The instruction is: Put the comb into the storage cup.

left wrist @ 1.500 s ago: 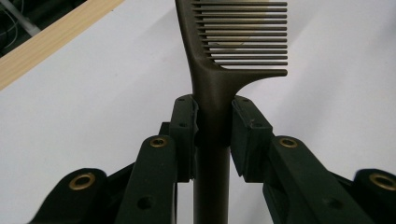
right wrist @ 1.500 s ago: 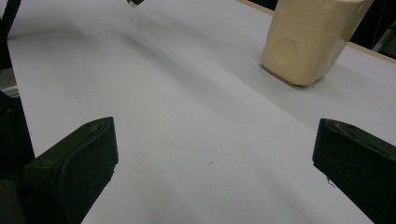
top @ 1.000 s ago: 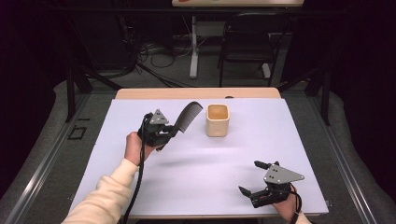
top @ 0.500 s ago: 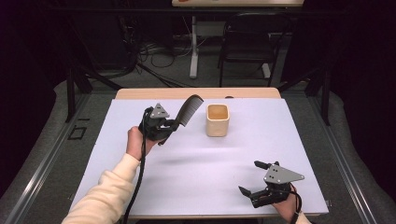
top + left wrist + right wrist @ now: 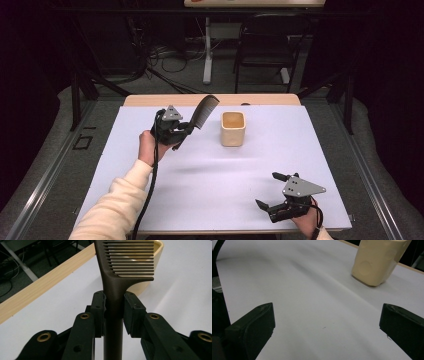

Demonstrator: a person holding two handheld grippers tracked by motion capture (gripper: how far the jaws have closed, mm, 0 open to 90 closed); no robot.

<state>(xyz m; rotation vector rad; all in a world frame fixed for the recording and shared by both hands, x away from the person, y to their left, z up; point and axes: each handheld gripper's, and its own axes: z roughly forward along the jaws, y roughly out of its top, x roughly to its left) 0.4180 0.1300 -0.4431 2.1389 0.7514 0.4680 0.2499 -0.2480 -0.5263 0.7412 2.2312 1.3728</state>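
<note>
Clamping the handle of a dark comb (image 5: 204, 111) between its two jaws, the left gripper (image 5: 182, 131) is held up above the white table (image 5: 200, 185) at the far left of the sheet, with the comb's toothed head tilted up and toward the cream cup (image 5: 233, 128). Seen in the left gripper view, the comb (image 5: 117, 277) rises straight from between the black pads (image 5: 98, 312), which press on either side of its handle, and its teeth lie across the rim of the cup (image 5: 155, 255) behind it. That cup stands upright near the far middle of the table, just beside the comb's head but not touching it as far as the high view shows. Near the front right corner, the right gripper (image 5: 270, 192) rests low over the table with its jaws spread wide apart and nothing between them; its own view looks across bare white surface toward the cup (image 5: 379, 261).
</note>
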